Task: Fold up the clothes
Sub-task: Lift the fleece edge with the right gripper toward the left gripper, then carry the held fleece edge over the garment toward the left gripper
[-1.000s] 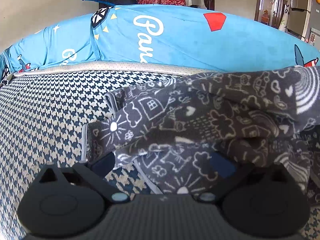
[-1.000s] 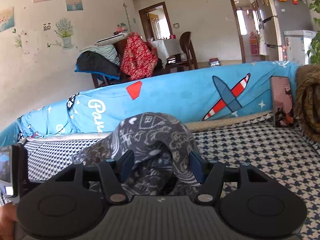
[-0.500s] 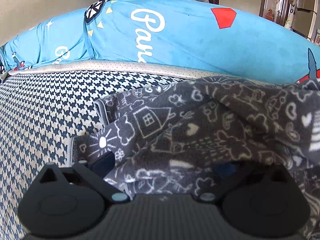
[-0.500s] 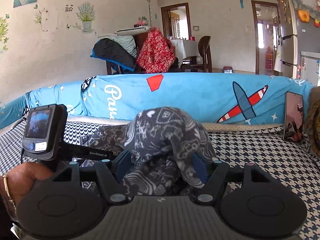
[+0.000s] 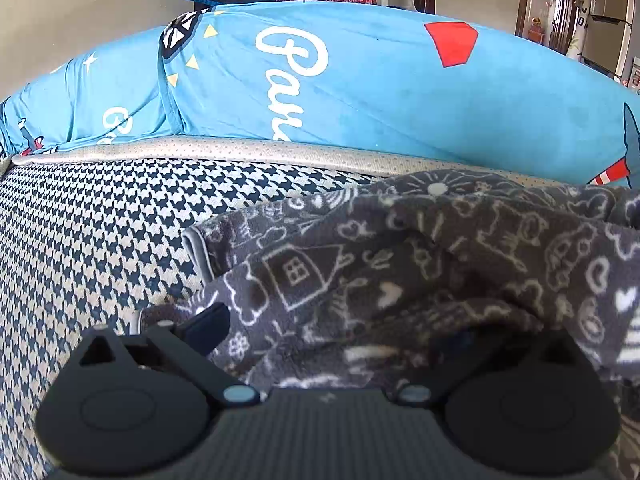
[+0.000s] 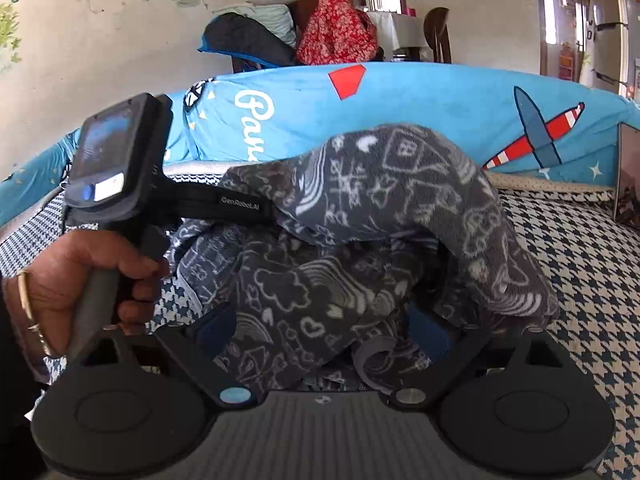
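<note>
A grey fleece garment (image 5: pixel 420 272) printed with white doodles of houses, hearts and clouds lies bunched on a navy-and-cream houndstooth cushion (image 5: pixel 100 232), its pale-edged hem turned toward the left. The left tongs (image 5: pixel 332 332) have their fingers apart with the fleece heaped between and over them; whether they pinch it I cannot tell. The right tongs (image 6: pixel 320 328) likewise stand apart with the cloth (image 6: pixel 380 220) humped up between them, grip unclear. In the right wrist view a hand (image 6: pixel 76 276) holds the other tool's handle at the left. Behind the seat runs a bright blue cover (image 6: pixel 420 104) with white script, a red shape and a striped aeroplane. Farther back, dark and red clothes (image 6: pixel 336 36) are piled before a decal-dotted wall (image 6: pixel 100 32).
</note>
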Motion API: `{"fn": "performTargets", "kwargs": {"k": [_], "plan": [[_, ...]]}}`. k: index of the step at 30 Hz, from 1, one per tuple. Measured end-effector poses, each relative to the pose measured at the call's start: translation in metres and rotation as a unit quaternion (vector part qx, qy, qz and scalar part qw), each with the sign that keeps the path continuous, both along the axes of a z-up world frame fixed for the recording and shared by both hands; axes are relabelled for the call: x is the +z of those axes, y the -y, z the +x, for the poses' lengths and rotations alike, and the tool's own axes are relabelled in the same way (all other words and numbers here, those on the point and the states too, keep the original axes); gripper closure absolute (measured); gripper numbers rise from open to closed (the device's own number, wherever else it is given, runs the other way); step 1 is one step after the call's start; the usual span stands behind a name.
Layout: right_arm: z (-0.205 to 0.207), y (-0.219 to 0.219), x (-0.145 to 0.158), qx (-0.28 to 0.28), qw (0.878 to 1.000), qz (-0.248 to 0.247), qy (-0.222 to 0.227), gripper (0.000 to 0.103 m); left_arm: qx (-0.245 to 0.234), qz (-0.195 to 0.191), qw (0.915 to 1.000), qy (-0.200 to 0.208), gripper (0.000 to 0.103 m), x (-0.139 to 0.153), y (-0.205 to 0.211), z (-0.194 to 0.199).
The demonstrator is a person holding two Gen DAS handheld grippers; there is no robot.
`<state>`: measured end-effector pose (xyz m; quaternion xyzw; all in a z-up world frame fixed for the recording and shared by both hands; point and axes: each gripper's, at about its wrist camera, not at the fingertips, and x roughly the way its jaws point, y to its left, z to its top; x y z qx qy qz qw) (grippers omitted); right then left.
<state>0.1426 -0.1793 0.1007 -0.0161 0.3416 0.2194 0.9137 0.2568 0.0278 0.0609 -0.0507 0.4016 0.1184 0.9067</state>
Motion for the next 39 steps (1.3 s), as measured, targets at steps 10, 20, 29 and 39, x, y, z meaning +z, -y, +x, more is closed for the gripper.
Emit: {"fn": "performTargets", "kwargs": {"k": [10,20,29,39], "plan": [[0.029,-0.043,-0.042,-0.011,0.997,-0.054,-0.046,0.000,0.020,-0.024,0.9994,0.014,0.000,0.007,-0.013,-0.003],[0.036,-0.072,-0.066,-0.043,0.990,-0.135,0.005,0.000,0.040,-0.047,0.9979,0.019,0.000,0.009,-0.023,-0.006],[0.036,-0.052,-0.055,-0.046,0.994,-0.098,0.029,0.058,0.049,-0.048,0.9974,0.024,0.000,0.011,-0.027,-0.005],[0.022,-0.017,-0.024,-0.047,0.995,-0.052,0.065,0.077,0.075,-0.012,0.9953,0.061,0.000,0.026,-0.029,-0.017]]}}
